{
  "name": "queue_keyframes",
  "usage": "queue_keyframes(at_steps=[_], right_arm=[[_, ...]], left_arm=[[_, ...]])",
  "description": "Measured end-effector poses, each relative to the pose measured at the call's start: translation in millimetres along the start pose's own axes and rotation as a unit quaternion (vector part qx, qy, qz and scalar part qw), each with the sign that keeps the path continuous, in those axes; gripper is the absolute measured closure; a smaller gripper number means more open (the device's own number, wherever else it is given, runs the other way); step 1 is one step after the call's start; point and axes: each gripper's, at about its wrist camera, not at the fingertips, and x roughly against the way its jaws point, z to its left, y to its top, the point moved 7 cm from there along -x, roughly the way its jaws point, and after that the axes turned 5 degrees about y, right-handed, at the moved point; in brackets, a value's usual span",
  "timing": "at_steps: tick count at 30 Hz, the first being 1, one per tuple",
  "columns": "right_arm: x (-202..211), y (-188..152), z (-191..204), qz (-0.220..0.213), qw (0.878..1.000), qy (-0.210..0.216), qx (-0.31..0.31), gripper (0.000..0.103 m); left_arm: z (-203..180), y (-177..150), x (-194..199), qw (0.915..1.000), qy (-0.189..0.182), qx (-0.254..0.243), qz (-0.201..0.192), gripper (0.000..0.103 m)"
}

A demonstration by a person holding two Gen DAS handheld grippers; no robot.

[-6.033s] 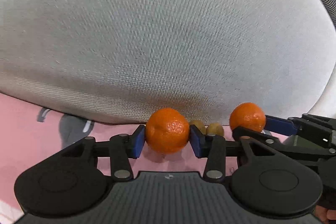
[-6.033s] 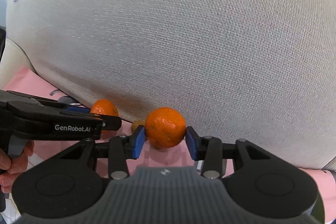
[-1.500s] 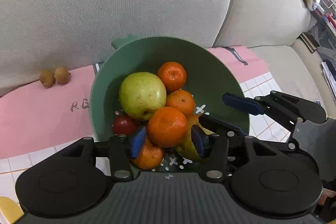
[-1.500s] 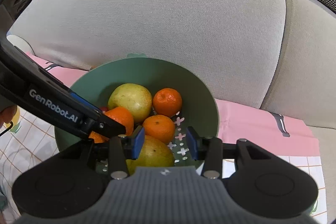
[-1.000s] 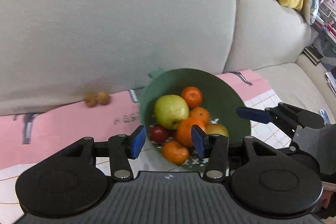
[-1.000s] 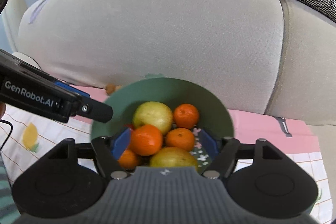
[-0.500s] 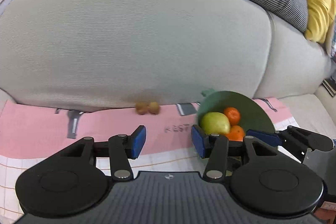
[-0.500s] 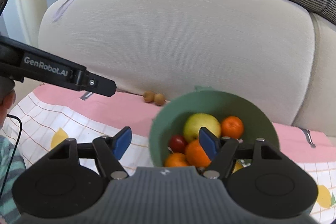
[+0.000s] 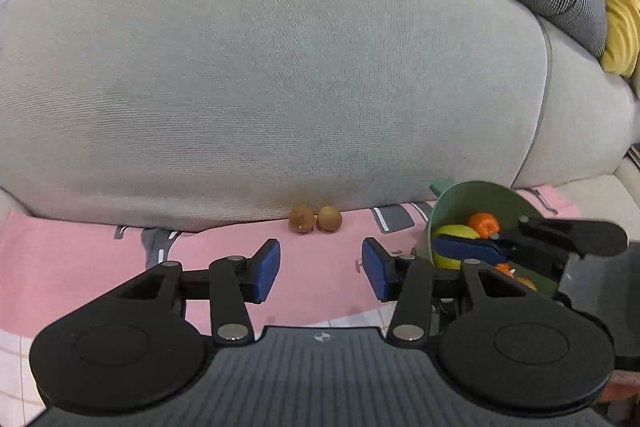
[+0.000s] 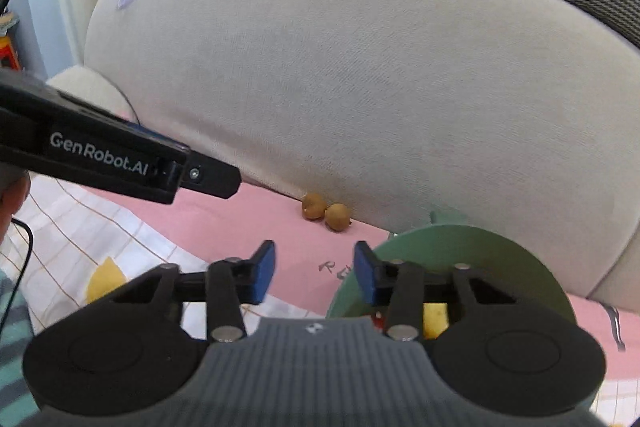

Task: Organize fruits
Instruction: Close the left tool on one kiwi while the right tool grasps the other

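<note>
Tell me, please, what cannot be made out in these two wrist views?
- Left wrist view: most fruit in the green bowl, hidden by the right gripper.
- Right wrist view: bowl contents, blocked by the right gripper; a yellow sliver shows.
- Two small brown fruits: too small to identify.
- Pink cloth lettering: cut off by the bowl.

Soft, even daylight in both of your wrist views, with strong fisheye bending.

Your left view is sharp in the middle: the sofa cushion [image 9: 280, 67] shows its weave, and only a faint shadow sits under it behind the two small brown fruits [image 9: 315, 219]. Your right view is hazier, its cushion [image 10: 360, 87] washed pale and slightly blurred. Straight lines curve toward the dark corners of each frame. The right tool [image 9: 528, 243] smears at the left view's edge, and the green bowl [image 10: 452, 247] looks soft.
</note>
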Motion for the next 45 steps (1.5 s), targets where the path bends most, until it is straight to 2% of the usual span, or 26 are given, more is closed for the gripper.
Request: queue_keyframes(at_steps=[5, 12, 23, 26, 38, 45], right_arm=[[-29, 6, -8, 0.024, 0.999, 0.004, 0.028, 0.068], [-71, 11, -23, 0.066, 0.997, 0.023, 0.029, 0.069], [-116, 21, -31, 0.098, 0.993, 0.025, 0.059, 0.069], [-124, 18, -36, 0.109, 0.992, 0.026, 0.057, 0.073], [-140, 6, -42, 0.108, 0.992, 0.047, 0.039, 0.075], [-151, 0, -34, 0.109, 0.992, 0.049, 0.035, 0.078]], left_arm=[[3, 2, -25, 0.9997, -0.010, -0.010, 0.019, 0.054], [14, 4, -59, 0.9988, -0.017, -0.006, 0.045, 0.056], [26, 10, -97, 0.9965, -0.040, 0.016, 0.072, 0.059], [25, 9, -107, 0.9955, -0.048, 0.019, 0.080, 0.060], [29, 2, -134, 0.9935, -0.048, 0.024, 0.100, 0.060], [24, -5, -140, 0.9928, -0.056, 0.028, 0.102, 0.065]])
